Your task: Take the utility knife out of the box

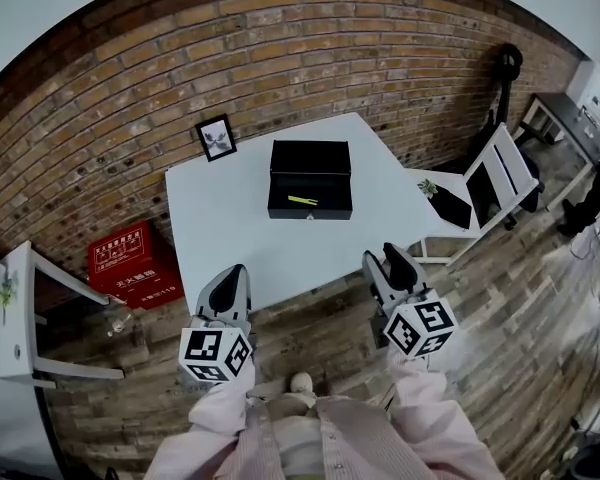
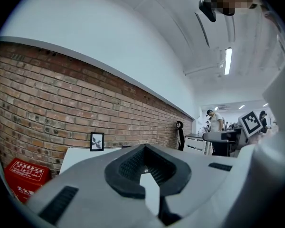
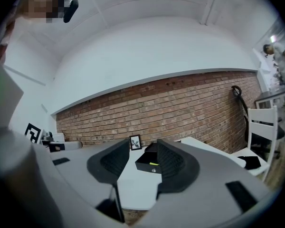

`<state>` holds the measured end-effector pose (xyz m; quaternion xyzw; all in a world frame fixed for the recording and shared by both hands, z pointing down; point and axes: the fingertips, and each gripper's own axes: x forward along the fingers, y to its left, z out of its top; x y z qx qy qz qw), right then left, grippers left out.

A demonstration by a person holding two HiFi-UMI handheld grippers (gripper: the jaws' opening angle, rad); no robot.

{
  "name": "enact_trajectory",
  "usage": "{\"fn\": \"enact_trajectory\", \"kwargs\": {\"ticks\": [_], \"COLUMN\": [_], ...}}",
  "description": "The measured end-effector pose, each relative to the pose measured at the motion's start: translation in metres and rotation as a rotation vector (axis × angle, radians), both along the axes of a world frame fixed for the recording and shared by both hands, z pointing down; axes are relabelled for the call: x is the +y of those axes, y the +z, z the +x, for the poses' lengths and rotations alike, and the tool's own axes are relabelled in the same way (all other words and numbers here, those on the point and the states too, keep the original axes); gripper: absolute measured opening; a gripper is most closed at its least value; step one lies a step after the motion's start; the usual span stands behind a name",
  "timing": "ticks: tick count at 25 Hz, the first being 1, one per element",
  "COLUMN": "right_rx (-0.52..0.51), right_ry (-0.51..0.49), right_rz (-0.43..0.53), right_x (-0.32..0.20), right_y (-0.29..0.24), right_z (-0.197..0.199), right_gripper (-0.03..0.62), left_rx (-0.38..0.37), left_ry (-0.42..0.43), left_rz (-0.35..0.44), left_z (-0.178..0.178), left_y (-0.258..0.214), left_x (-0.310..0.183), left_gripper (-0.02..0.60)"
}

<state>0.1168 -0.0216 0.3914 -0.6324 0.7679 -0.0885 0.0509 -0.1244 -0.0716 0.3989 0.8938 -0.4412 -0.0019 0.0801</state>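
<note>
An open black box stands in the middle of the white table, its lid tipped back. Inside lies the yellow utility knife. Both grippers hover off the table's near edge, well short of the box. My left gripper is shut, with nothing between its jaws. My right gripper is open and empty. In the right gripper view, the box and knife show between the spread jaws of the right gripper. The left gripper view shows the left gripper with its tips together; the box is hidden.
A small framed picture leans on the brick wall at the table's back left. A red crate sits on the floor to the left. A white chair and a black item with a plant are at the right.
</note>
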Motion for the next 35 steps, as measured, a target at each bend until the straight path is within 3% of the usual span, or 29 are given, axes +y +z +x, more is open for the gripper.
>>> {"fn": "enact_trajectory", "kwargs": {"ticks": [6,16,23,35], "right_rx": [-0.012,-0.012,-0.006,0.019], "right_ry": [0.017,-0.034,-0.179,-0.345], "right_rz": [-0.009,-0.06,-0.133,-0.246], "right_x": [-0.018,-0.06,-0.118,-0.216], "right_y": [0.008,0.023,0.044,0.078], "right_z": [0.01,0.012,0.003,0.005], "right_gripper": [0.163,0.163,0.163,0.163], "left_rx": [-0.006,-0.002,-0.021,-0.035], "left_ry": [0.03,0.021,-0.004,-0.065], "left_rz": [-0.012,-0.071,-0.114,-0.242], "left_z": [0.014,0.021,0.036,0.063], "left_y": [0.007,0.026,0.041,0.082], "left_x": [-0.022,-0.057,-0.109,-0.181], "left_gripper": [-0.008,-0.008,-0.008,-0.008]}}
